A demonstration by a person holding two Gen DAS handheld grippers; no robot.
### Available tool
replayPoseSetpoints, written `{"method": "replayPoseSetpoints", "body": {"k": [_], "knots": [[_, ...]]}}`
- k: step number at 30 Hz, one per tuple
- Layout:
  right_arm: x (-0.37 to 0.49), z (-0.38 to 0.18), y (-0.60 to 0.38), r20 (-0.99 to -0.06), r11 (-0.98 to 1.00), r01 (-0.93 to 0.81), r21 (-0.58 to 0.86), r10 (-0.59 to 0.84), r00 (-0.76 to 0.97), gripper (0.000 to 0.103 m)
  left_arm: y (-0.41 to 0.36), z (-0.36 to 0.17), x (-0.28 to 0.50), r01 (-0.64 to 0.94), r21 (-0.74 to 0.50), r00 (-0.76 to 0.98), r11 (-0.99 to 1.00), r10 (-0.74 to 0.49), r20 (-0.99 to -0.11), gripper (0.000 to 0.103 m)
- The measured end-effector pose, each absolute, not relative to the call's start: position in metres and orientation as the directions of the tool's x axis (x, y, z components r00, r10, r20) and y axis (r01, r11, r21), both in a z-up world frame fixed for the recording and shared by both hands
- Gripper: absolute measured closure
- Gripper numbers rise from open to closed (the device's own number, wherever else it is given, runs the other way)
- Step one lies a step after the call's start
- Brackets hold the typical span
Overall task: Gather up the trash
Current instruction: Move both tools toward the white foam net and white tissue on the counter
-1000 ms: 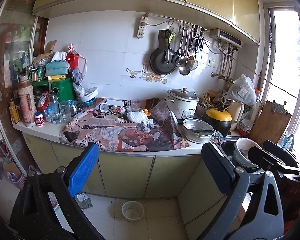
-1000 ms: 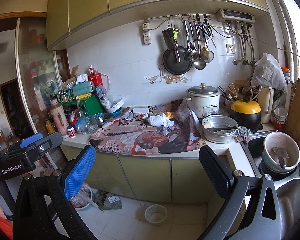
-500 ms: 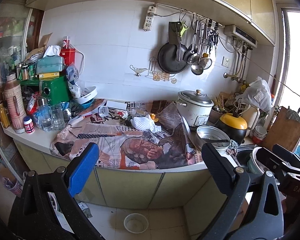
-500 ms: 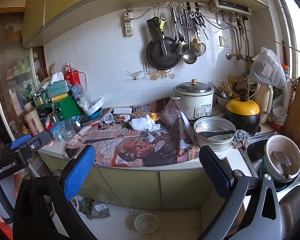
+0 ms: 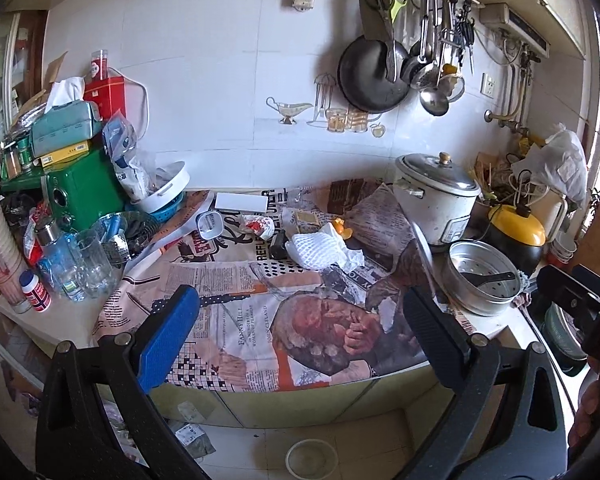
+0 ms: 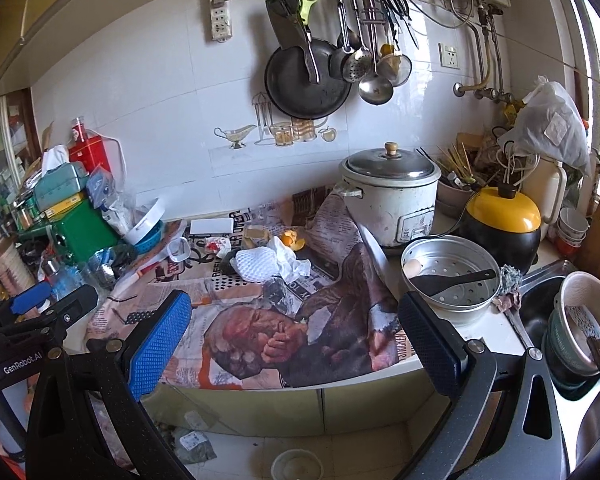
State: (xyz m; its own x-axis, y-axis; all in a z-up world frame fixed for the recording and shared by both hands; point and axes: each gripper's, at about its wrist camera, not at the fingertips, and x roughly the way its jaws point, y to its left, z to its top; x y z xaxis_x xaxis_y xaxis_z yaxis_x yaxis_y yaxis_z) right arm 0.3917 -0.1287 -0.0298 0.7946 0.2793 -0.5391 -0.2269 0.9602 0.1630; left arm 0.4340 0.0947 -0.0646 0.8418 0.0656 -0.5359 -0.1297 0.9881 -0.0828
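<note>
My left tongs [image 5: 300, 332] are spread wide with nothing between the pads, held in the air off the front edge of the tabletop [image 5: 76, 312]. My right tongs [image 6: 296, 334] likewise: fully released, empty, held in front of the cabinet doors. Left tongs show at 9 o'clock in the right wrist view; right tongs at 3 o'clock in the left wrist view.

Floor below, 6 o'clock: a small round bowl [image 5: 306, 458]; crumpled scraps [image 6: 192, 442] on the tiles at 7 o'clock.

Tabletop, near edge: a sheet of newspaper [image 5: 240, 328] covers the middle, its big face picture lying between the tong tips in both views.

Mid tabletop, 12 o'clock: the trash cluster. White foam net [image 6: 256, 266] with crumpled white tissue [image 6: 296, 262] touching its right side. Orange peel [image 6: 292, 240] just behind. A red-and-white wrapper [image 5: 256, 226] to the left of these, near a small white tub [image 5: 209, 224].

At 2 o'clock: steamer pan [image 6: 450, 276] holding a black spoon and an egg; the rice cooker [image 6: 390, 196] behind it, a yellow-lidded pot [image 6: 500, 220] to its right.

At 10 o'clock: glass jars [image 5: 92, 260], green box [image 5: 82, 196], tissue box on top.

At 3 o'clock: sink [image 6: 540, 312] with stacked bowls.

Back wall, 12 o'clock: frying pan [image 6: 306, 80] and ladles hanging from a rail.
</note>
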Motion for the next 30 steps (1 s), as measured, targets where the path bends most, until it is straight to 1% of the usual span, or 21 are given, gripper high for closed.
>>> {"method": "replayPoseSetpoints", "body": {"k": [6, 9, 16, 20, 23, 26, 27, 28, 30], "knots": [[0.449, -0.052, -0.117, -0.595, 0.964, -0.200, 0.175, 0.265, 0.759, 0.000, 0.111, -0.102, 0.510, -0.164, -0.110, 0.779, 0.980, 0.061, -0.624, 0.000], [0.482, -0.065, -0.113, -0.617, 0.963, -0.214, 0.163, 0.269, 0.740, 0.000, 0.118, -0.120, 0.545, -0.205, -0.104, 0.748, 0.973, 0.087, -0.658, 0.000], [0.568, -0.100, -0.115, -0.672, 0.942, -0.296, 0.161, 0.324, 0.666, 0.001, 0.124, -0.153, 0.631, -0.302, -0.129, 0.679, 0.944, 0.118, -0.724, 0.000], [0.617, -0.123, -0.116, -0.709, 0.920, -0.350, 0.178, 0.366, 0.603, 0.002, 0.122, -0.175, 0.682, -0.326, -0.142, 0.637, 0.935, 0.106, -0.764, 0.000], [0.651, -0.143, -0.114, -0.743, 0.904, -0.387, 0.183, 0.385, 0.548, 0.006, 0.120, -0.199, 0.718, -0.362, -0.128, 0.592, 0.923, 0.121, -0.797, 0.000], [0.683, -0.167, -0.111, -0.778, 0.883, -0.422, 0.204, 0.408, 0.477, 0.014, 0.122, -0.223, 0.747, -0.397, -0.129, 0.552, 0.909, 0.125, -0.825, 0.001], [0.692, -0.174, -0.109, -0.789, 0.876, -0.434, 0.209, 0.413, 0.455, 0.017, 0.123, -0.231, 0.755, -0.404, -0.132, 0.544, 0.905, 0.121, -0.830, 0.003], [0.700, -0.181, -0.106, -0.799, 0.869, -0.447, 0.211, 0.417, 0.434, 0.021, 0.123, -0.237, 0.763, -0.409, -0.136, 0.538, 0.902, 0.118, -0.835, 0.008], [0.716, -0.195, -0.099, -0.815, 0.853, -0.475, 0.216, 0.426, 0.394, 0.024, 0.126, -0.251, 0.779, -0.423, -0.144, 0.515, 0.895, 0.107, -0.850, 0.014]]}}
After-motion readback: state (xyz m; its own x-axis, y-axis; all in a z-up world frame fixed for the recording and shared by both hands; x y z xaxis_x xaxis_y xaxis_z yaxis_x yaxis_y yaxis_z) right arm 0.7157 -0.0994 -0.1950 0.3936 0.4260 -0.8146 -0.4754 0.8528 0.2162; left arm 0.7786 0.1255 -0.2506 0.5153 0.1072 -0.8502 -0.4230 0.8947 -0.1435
